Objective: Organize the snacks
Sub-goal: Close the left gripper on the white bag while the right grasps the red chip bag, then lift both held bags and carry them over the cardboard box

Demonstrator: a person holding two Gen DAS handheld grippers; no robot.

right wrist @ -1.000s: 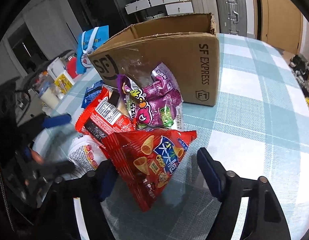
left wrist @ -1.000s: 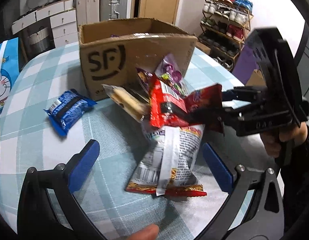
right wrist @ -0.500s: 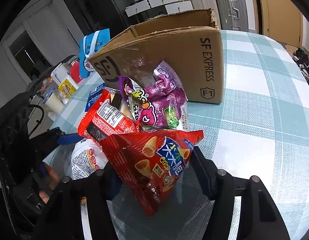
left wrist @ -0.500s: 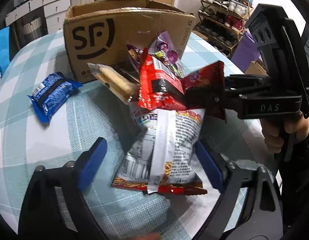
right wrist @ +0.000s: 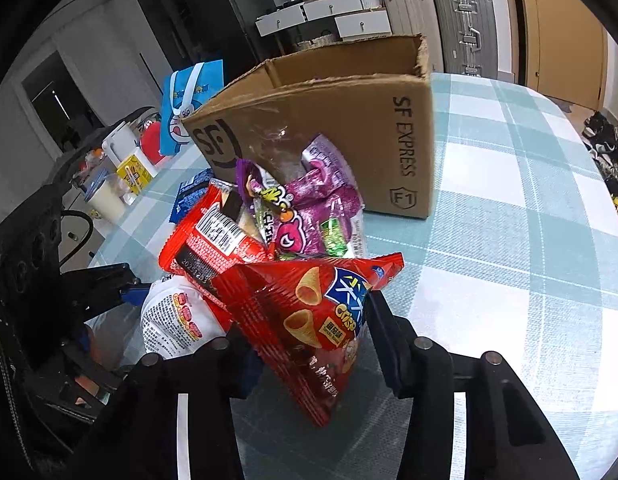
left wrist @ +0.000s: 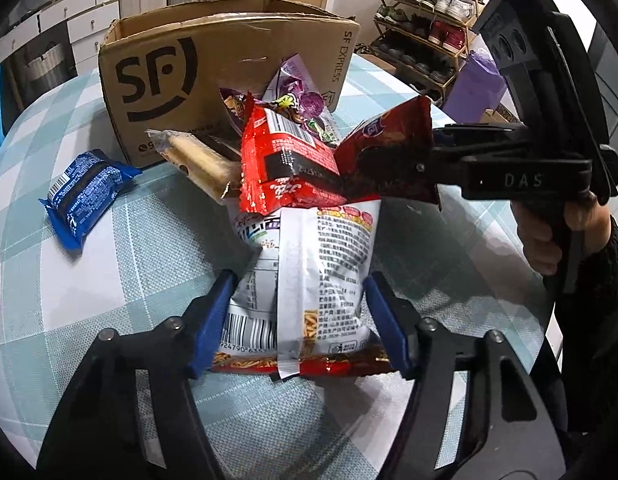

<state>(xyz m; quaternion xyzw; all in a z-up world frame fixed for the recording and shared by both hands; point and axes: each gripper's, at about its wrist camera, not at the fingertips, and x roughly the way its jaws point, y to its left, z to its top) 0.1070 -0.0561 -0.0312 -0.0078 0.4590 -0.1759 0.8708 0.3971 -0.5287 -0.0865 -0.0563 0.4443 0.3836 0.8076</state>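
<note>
A pile of snack packs lies in front of an open SF cardboard box (left wrist: 213, 60), which also shows in the right wrist view (right wrist: 349, 120). My left gripper (left wrist: 299, 320) has closed on the white chip bag (left wrist: 309, 272) with its blue pads against both sides. My right gripper (right wrist: 309, 340) is shut on the red cone-crisp bag (right wrist: 317, 312), also seen from the left wrist view (left wrist: 389, 156). A red pack (left wrist: 285, 160), a purple pack (right wrist: 309, 208), a biscuit sleeve (left wrist: 197, 160) and a blue cookie pack (left wrist: 83, 196) lie near the box.
The round table has a teal checked cloth (right wrist: 509, 220). A blue cartoon bag (right wrist: 189, 104), cups and jars (right wrist: 121, 176) stand at the far left edge. A shoe rack (left wrist: 425, 12), suitcases and drawers stand beyond the table.
My left gripper moved forward and closed its jaws onto the white chip bag. My right gripper closed on the red cone-crisp bag.
</note>
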